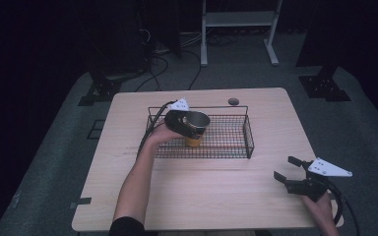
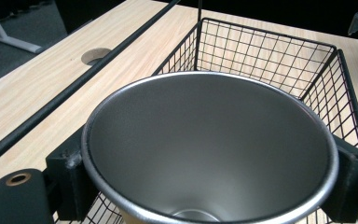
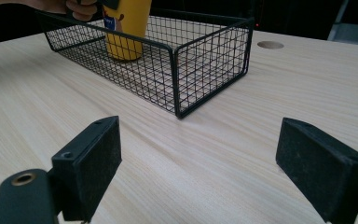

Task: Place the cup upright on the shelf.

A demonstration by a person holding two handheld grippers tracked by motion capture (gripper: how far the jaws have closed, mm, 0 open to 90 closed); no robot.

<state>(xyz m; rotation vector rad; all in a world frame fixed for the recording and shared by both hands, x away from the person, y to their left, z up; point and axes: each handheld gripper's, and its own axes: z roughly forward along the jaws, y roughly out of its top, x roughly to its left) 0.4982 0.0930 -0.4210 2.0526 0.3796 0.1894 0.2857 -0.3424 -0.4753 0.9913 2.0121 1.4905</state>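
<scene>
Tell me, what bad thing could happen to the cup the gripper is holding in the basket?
The left gripper pinches the yellow metal cup just under its rim, so its smooth tapered sides might slip between the jaws. The cup sits inside the wire basket; lifted crooked, it could catch the wire wall and drag or tip the basket. The right gripper is open and far off, unable to help.

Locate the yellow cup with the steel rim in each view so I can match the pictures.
High view: cup centre, in the left gripper, over the wire basket.
Left gripper view: its open mouth between the jaws, lower centre.
Right gripper view: yellow body top left, inside the basket.
Shared landmark: the wire basket.
</scene>
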